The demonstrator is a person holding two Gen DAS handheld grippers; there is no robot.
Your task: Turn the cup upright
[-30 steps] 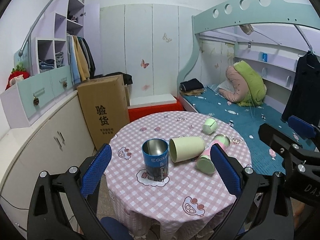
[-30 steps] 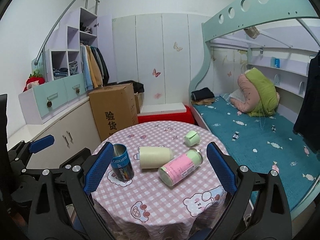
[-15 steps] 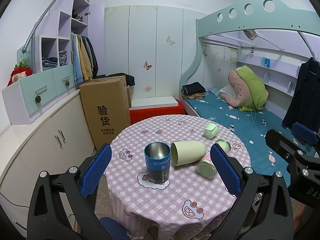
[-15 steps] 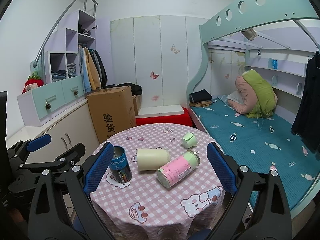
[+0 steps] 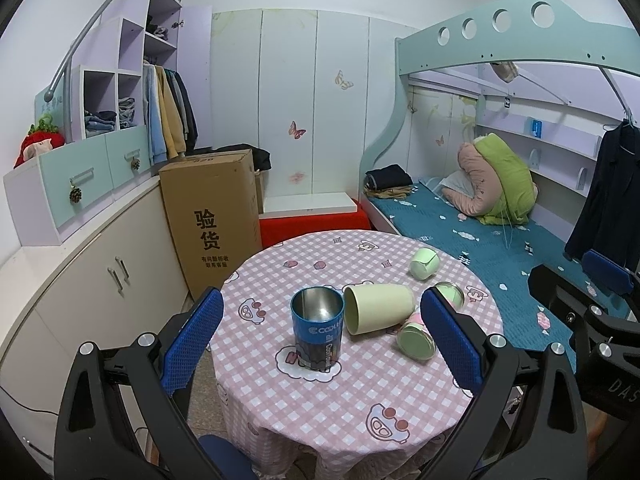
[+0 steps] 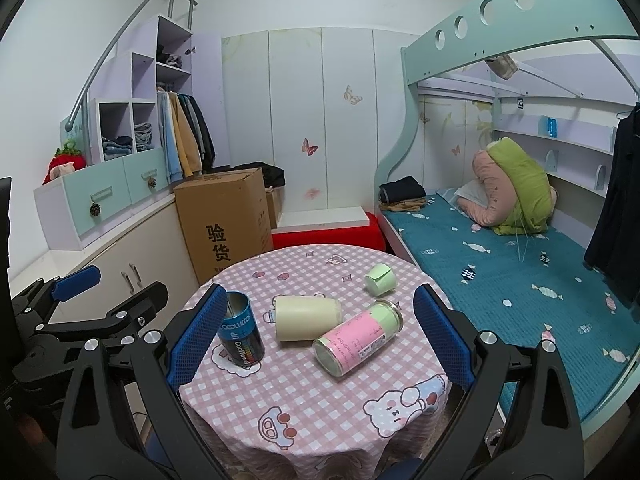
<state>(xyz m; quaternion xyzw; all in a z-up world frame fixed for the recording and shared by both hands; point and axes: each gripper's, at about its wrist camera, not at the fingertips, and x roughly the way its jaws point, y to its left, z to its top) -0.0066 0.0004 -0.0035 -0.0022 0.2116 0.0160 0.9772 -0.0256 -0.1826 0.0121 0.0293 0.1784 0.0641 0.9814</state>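
Cream cup (image 5: 378,307) lies on its side mid-table (image 5: 320,408), mouth toward the upright blue tin (image 5: 317,328). I hold both the left gripper (image 5: 320,344) and right gripper (image 6: 316,336) spread wide, short of it, empty, ready to straddle its wall.

From my feed: round table (image 5: 328,396) wears a pink-and-white checked cloth printed with cartoon bears and cars. Upright metal cup (image 5: 318,334) is dark blue with white lettering, silver inside. Cream-yellow cup lying on its side (image 5: 378,307) is plain. Toppled glass jar (image 6: 358,338) has a pink-and-pale-green label. Small pale green paper cup (image 6: 380,279) is plain. Left gripper (image 5: 320,338) and right gripper (image 6: 316,334): black frames, blue textured pads. Bed cover (image 6: 520,276) teal with candy print.
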